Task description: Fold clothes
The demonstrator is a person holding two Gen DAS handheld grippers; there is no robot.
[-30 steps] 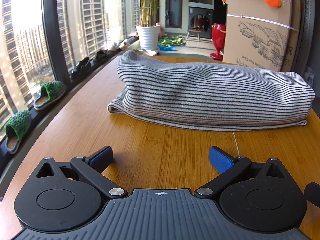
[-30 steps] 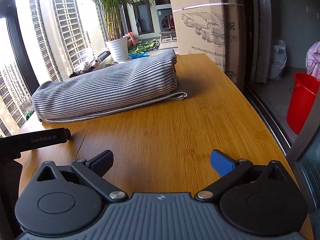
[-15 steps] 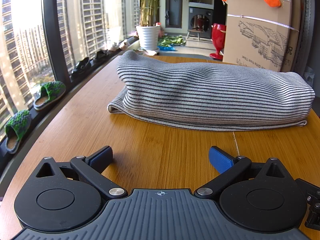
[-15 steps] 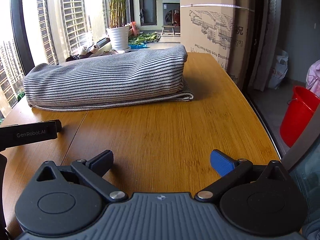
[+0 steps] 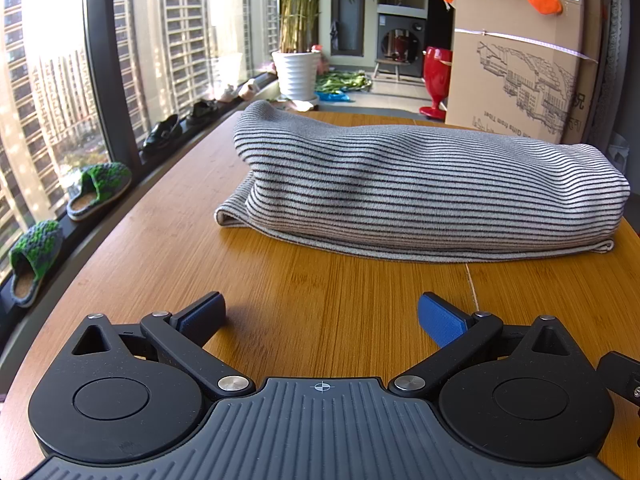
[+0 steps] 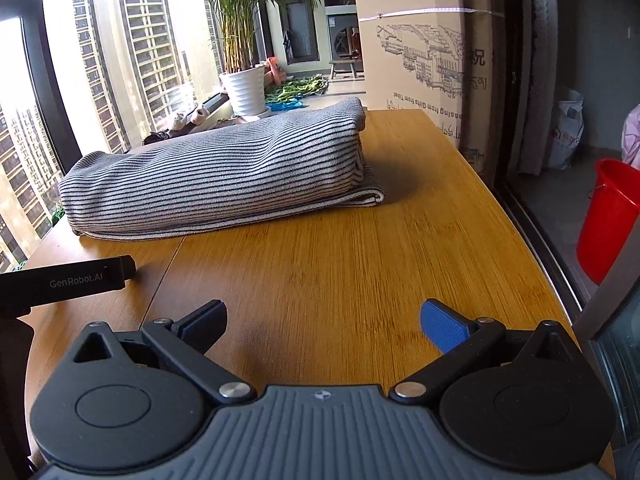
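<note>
You have one striped garment (image 5: 420,188) on the desk (image 5: 320,292), and it lies already as a thick folded bundle in the far middle of the board, with its lower layer sticking out a little at the near edge. From this I judge that the folding is nearly finished or finished; perhaps only a last pressing or straightening of that loose edge is left, but I cannot see any other clothes waiting. Your left tongs (image 5: 320,316) are wide open and hold nothing; they sit low over the bare wood, well apart from the garment. Your right tongs (image 6: 322,318) are also wide open and empty, near the front of the desk, and the garment is ahead of them and to the left. In the count: one garment, two tongs, one cardboard box (image 5: 520,64) behind the desk, one potted plant (image 5: 298,70), one red bucket (image 6: 608,224) on the floor at the right, and two green slippers (image 5: 100,188) by the window.
</note>
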